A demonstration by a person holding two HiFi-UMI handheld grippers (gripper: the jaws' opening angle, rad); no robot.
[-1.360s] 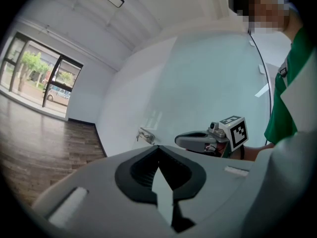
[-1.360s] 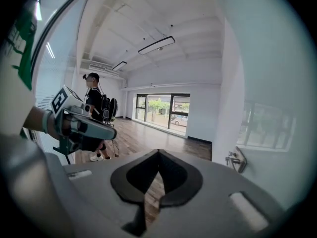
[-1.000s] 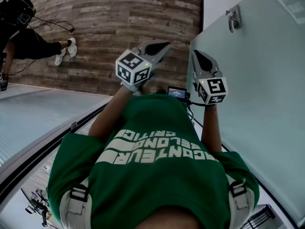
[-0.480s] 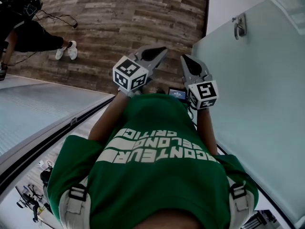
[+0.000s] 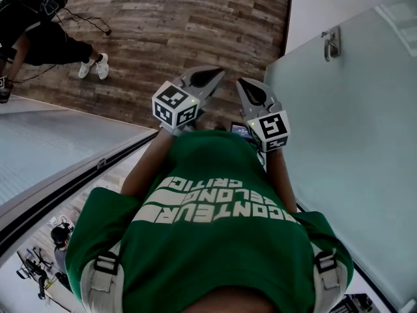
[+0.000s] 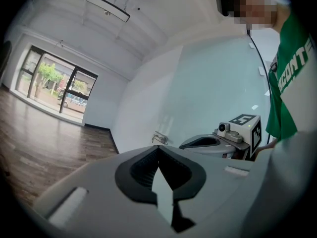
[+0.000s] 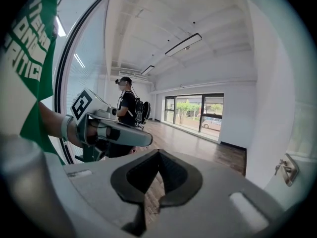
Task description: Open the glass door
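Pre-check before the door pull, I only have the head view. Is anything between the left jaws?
Observer: No. The left gripper view shows the left gripper with its jaws together at the tips and nothing between them.
Operator: Right one?
Observer: Same. The right gripper is shut and empty. It points down the room, and the door handle sits at the far right edge of its view.
Operator: What's at the end of the room?
Observer: A large window in the far wall, with trees and parked cars outside.
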